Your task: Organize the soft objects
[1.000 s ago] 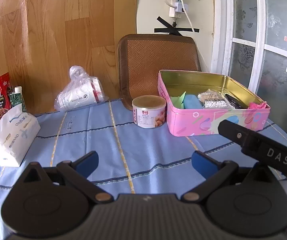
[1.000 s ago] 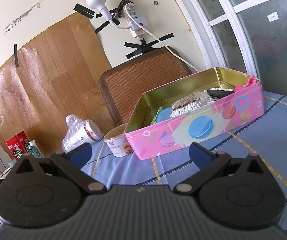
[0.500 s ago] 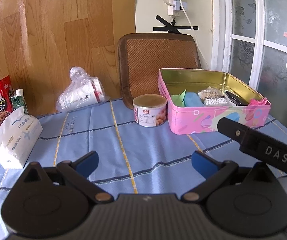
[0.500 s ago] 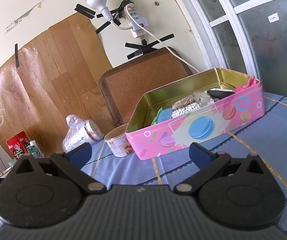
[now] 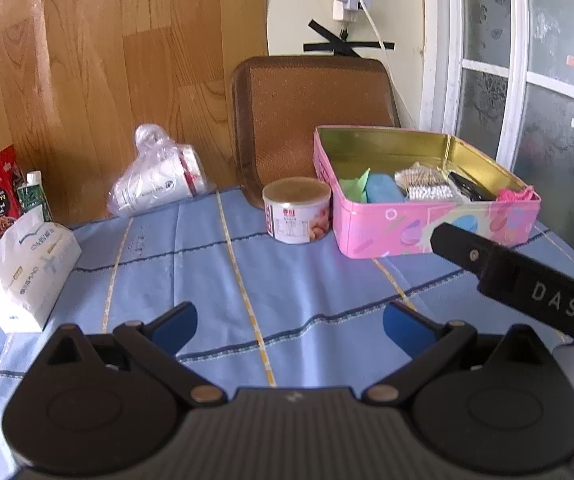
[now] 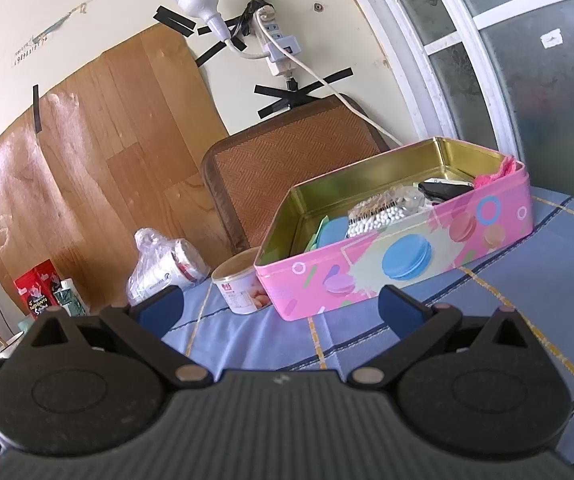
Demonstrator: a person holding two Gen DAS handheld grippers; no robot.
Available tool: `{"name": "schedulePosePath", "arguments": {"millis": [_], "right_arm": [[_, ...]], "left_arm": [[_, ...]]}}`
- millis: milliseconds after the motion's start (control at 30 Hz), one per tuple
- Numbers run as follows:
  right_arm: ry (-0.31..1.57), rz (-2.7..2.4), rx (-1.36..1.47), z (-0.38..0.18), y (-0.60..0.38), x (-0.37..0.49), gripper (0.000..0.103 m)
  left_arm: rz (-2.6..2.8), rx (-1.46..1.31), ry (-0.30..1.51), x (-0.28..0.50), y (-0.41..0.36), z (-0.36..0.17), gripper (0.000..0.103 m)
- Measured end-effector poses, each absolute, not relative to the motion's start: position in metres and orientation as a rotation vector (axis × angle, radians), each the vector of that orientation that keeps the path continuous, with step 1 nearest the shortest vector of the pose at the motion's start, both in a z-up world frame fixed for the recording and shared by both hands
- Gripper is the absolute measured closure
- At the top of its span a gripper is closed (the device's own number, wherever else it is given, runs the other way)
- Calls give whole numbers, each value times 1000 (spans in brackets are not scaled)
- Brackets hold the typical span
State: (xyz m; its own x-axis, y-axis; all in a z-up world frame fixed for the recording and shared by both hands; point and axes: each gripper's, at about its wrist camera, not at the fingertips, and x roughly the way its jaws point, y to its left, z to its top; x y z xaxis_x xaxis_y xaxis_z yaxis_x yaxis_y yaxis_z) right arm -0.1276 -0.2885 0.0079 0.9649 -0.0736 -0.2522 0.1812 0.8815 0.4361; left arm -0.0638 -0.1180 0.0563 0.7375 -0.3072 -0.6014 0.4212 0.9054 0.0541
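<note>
Not much changed in the last sec: my left gripper (image 5: 289, 322) has pulled back a touch from the pink tin (image 5: 427, 232), so the tissue pack (image 5: 31, 272) far left of the tin shows more fully. Right gripper (image 6: 281, 306) hasn't budged, facing the tin's front wall. Both are wide open w/ nothing held. Soft stuff: pink cloth (image 5: 517, 194) drapes over the tin's right corner, tissue pack well apart from the tin on the blue cloth (image 5: 287, 272). I'd say no pick has started yet; tissues are the likely next grab.
</note>
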Motion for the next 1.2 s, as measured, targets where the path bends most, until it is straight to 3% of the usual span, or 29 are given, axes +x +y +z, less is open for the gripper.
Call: {"name": "schedulePosePath", "arguments": {"millis": [1200], "right_arm": [[245,-130,475,3,-289,-127,0]], "left_arm": [[-425,214,673,-61,-119,47,0]]}}
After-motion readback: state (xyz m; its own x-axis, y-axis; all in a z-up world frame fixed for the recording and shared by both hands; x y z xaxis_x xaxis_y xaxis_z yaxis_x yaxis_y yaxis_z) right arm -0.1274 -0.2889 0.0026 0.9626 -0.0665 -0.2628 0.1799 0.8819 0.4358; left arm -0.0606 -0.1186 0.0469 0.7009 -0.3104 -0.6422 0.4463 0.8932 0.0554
